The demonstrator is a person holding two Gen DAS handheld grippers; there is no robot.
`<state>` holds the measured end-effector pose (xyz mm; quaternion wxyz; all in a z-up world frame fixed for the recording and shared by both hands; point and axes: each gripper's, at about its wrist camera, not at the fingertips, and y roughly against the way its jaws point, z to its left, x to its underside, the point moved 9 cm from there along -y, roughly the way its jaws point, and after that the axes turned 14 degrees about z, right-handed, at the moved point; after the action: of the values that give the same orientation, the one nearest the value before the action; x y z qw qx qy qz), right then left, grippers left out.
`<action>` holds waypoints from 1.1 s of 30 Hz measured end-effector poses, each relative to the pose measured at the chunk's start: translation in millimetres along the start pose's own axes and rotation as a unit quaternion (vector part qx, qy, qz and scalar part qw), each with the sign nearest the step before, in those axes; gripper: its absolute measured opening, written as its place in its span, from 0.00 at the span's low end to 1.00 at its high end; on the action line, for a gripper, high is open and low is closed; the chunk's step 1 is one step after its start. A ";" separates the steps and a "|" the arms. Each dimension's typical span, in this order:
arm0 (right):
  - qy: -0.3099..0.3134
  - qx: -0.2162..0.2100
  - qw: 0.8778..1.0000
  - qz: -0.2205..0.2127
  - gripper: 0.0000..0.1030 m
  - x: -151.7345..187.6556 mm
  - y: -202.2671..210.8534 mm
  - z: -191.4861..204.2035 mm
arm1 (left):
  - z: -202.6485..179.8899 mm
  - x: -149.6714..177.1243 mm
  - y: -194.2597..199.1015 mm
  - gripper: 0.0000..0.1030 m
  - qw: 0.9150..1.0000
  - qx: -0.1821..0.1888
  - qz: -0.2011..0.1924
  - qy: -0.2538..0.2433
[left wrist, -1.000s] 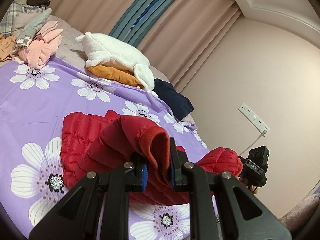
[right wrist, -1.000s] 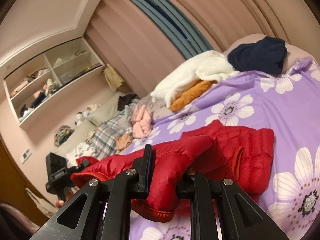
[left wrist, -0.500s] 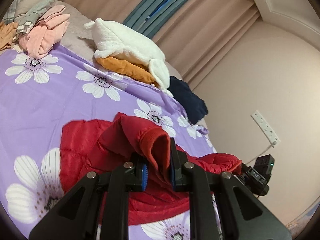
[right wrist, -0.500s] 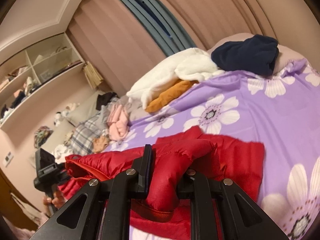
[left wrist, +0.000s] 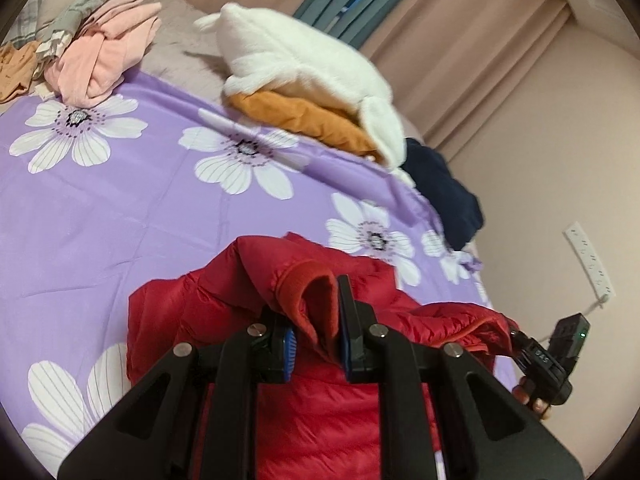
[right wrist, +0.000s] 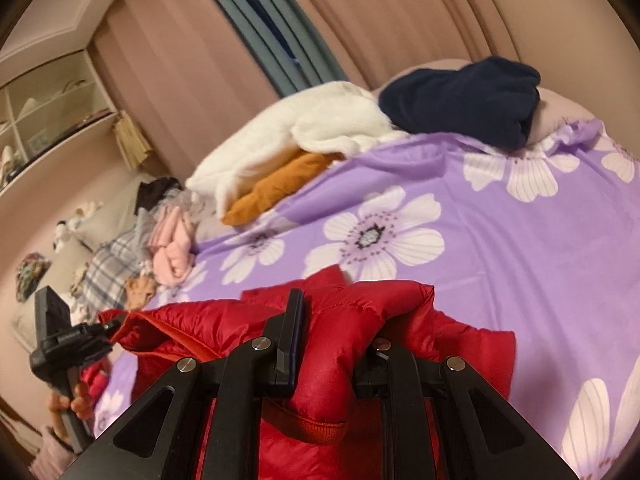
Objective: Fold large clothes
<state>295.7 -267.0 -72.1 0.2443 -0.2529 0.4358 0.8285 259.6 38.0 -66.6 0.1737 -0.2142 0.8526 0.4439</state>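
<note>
A red quilted jacket (left wrist: 332, 412) lies on the purple flowered bedsheet (left wrist: 160, 208), partly lifted at two points. My left gripper (left wrist: 316, 336) is shut on a ribbed cuff of the jacket (left wrist: 308, 292), held above the sheet. In the right wrist view my right gripper (right wrist: 336, 344) is shut on a puffy fold of the jacket (right wrist: 360, 320). The other gripper shows at each view's edge: the right gripper (left wrist: 548, 364) at the far right, the left gripper (right wrist: 68, 344) at the far left, each pinching the jacket's edge.
At the far side of the bed lie a white fleece garment (left wrist: 304, 60) over an orange garment (left wrist: 304, 116), a navy garment (left wrist: 444, 196), and a pile with pink clothes (left wrist: 104, 60). Curtains and a wall with a power strip (left wrist: 592, 260) stand behind. Shelves (right wrist: 44, 108) are at the left.
Both grippers carried the jacket forward across the bed and lower. The far piles of clothes look nearer, and more of the jacket rests on the sheet below the grippers.
</note>
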 end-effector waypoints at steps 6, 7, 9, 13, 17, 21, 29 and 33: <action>-0.022 0.014 1.000 0.009 0.18 -8.6 -26.0 -12.7 | 19.4 -17.0 -34.8 0.17 0.999 -0.021 0.014 0.026; -0.025 0.017 0.999 0.014 0.18 -10.0 -32.8 -15.5 | 25.3 -19.2 -43.9 0.17 0.999 -0.029 0.020 0.031; -0.032 0.025 0.999 0.024 0.18 -10.4 -43.3 -20.5 | 33.7 -21.1 -56.7 0.17 0.998 -0.035 0.031 0.044; -0.045 0.043 0.997 0.054 0.18 -7.3 -63.3 -31.6 | 52.4 -20.4 -80.4 0.20 0.995 -0.044 0.054 0.070; -0.059 0.047 0.995 0.071 0.18 -2.5 -75.7 -41.5 | 57.6 -17.9 -92.0 0.22 0.994 -0.057 0.064 0.070; -0.069 0.046 0.994 0.076 0.18 0.2 -80.4 -46.4 | 60.6 -17.8 -99.1 0.22 0.993 -0.069 0.067 0.067; -0.090 0.036 0.991 0.089 0.18 0.3 -85.3 -51.9 | 64.7 -18.1 -107.6 0.24 0.992 -0.088 0.068 0.060; -0.108 0.021 0.990 0.091 0.18 1.7 -85.8 -54.7 | 66.5 -18.3 -108.7 0.25 0.992 -0.087 0.068 0.065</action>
<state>359.3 -269.9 -151.5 0.2184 -0.1157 0.4457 0.8604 338.6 41.3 -168.1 0.0683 -0.1986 0.8328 0.5121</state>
